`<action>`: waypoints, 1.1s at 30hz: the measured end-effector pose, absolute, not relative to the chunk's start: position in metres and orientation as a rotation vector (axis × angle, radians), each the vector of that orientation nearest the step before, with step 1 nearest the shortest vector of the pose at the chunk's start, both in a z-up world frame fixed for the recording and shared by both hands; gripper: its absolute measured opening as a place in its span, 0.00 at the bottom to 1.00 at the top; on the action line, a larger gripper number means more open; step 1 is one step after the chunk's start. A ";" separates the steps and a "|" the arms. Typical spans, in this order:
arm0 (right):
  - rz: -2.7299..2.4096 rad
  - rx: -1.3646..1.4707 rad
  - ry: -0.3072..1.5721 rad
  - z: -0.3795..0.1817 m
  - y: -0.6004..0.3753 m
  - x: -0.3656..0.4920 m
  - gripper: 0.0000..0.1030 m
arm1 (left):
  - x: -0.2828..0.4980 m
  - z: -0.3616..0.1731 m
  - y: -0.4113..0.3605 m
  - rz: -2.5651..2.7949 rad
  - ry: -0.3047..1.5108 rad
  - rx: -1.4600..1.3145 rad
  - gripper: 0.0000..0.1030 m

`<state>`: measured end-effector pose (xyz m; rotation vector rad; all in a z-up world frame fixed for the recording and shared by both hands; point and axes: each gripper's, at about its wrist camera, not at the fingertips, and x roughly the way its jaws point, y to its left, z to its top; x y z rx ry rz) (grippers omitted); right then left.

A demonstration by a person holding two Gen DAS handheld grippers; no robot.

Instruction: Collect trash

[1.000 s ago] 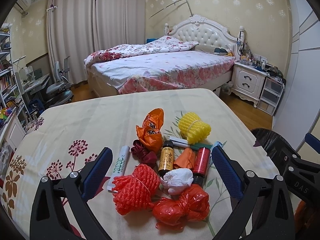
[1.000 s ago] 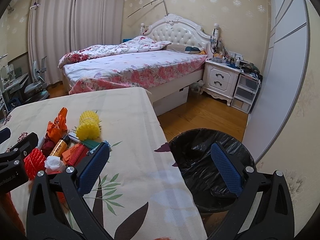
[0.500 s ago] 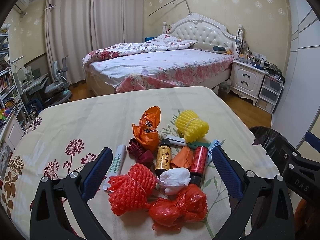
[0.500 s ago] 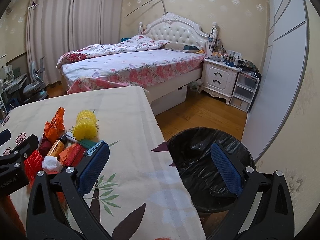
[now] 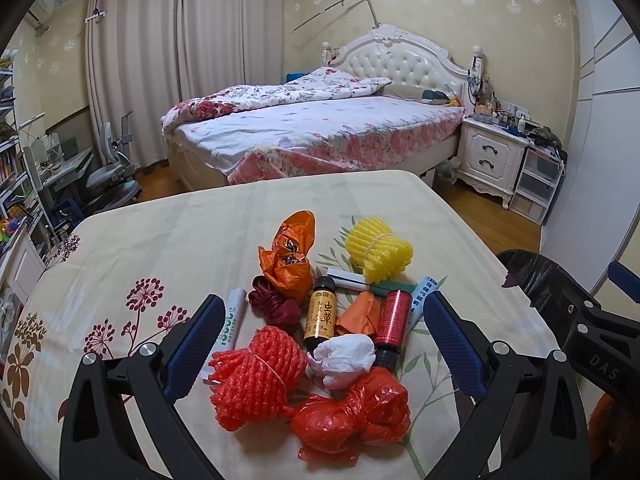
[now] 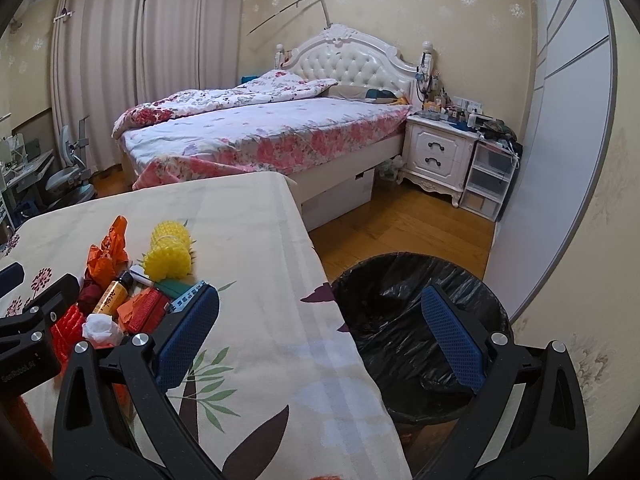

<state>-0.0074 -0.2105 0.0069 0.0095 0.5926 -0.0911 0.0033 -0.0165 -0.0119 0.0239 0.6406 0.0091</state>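
— Look at that heap on the counter (image 5: 168,232). The left claw (image 5: 320,344) hangs over it with its jaws spread wide, gripping nothing. What worries you?

— Everything touches everything. The red net bundle (image 5: 256,376) leans against the white wad (image 5: 346,358), and the brown bottle (image 5: 320,316) lies wedged between the dark red scrap (image 5: 276,306) and the orange paper. Close on one piece and I reckon a neighbour gets dragged along or knocked rolling.

— The bottle rolls, surely.

— That and the red tube (image 5: 394,316), both lying on their sides. The crumpled red bag (image 5: 356,414) sits nearest this edge, so I'd guess it is the first to slip off.

— And the right claw (image 6: 320,344)?

— Open too, empty, straddling the counter's side edge, one finger over the cloth, the other over the bin (image 6: 404,292). The bin stands on the floor just beside that edge, lined in black, mouth open.

— So there's room?

— Plenty on the far half of the cloth, and bare floor beyond the bin. The tight spot is between the two claws; they sit close, and a hurried swing toward the bin could clip one against the other.
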 end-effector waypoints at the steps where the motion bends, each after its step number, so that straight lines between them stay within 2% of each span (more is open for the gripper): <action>1: -0.093 0.009 0.593 0.007 -0.211 -0.008 0.96 | 0.003 -0.012 -0.017 0.009 0.641 0.023 0.94; 19: -0.075 0.009 0.636 0.000 -0.204 -0.003 0.96 | 0.006 -0.013 -0.007 -0.015 0.674 0.016 0.93; 20: -0.072 0.009 0.639 0.000 -0.203 -0.002 0.93 | 0.006 -0.012 -0.004 -0.012 0.675 0.014 0.93; 22: -0.076 0.006 0.648 -0.002 -0.201 0.000 0.78 | 0.006 -0.011 0.003 -0.003 0.678 0.013 0.88; 23: -0.070 0.010 0.659 -0.003 -0.200 0.002 0.75 | 0.006 -0.011 0.006 0.002 0.680 0.014 0.77; 24: -0.056 0.014 0.667 -0.005 -0.199 0.003 0.75 | 0.005 -0.012 0.009 0.003 0.689 0.014 0.71; 33: 0.024 0.001 0.675 -0.005 -0.176 -0.004 0.75 | -0.011 -0.018 0.041 0.024 0.730 -0.001 0.67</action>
